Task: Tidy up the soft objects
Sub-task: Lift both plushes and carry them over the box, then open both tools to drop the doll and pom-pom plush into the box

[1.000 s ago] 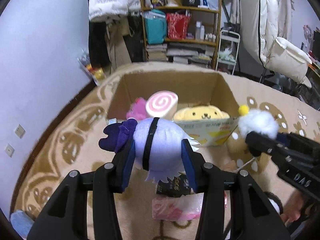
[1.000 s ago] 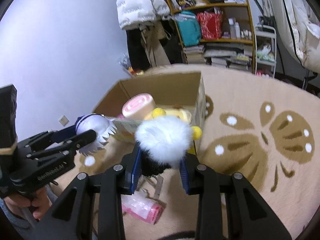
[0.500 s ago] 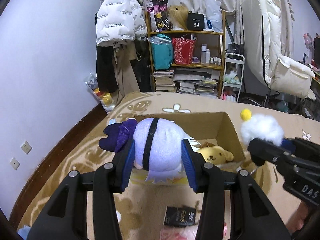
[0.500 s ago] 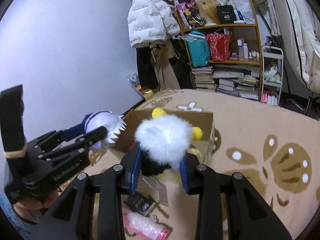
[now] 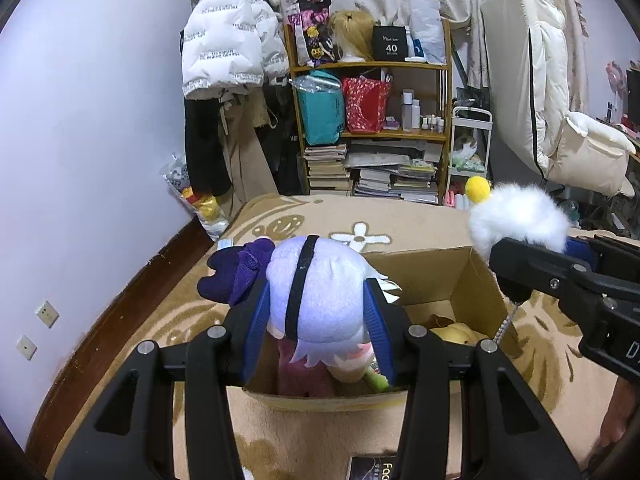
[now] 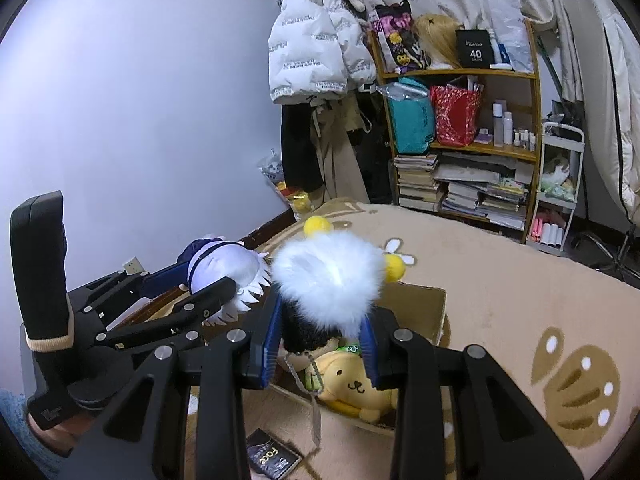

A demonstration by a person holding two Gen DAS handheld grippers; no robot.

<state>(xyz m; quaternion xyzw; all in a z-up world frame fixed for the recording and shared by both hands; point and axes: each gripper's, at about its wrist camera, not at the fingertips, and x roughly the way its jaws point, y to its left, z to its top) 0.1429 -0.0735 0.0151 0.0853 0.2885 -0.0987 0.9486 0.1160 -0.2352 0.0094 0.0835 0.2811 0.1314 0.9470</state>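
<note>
My left gripper is shut on a lilac plush doll with a purple bow and holds it above the near edge of an open cardboard box. My right gripper is shut on a fluffy white plush with yellow pom-poms and a keychain, above the same box. Each gripper shows in the other's view, the right one with the white plush, the left one with the lilac doll. A yellow dog plush lies in the box.
The box stands on a beige patterned rug. A black packet lies on the rug in front of the box. A cluttered bookshelf, hanging coats and a white chair stand along the back wall.
Both grippers have risen and moved forward over the box, each still holding its plush. The box now sits lower and closer in both views.
</note>
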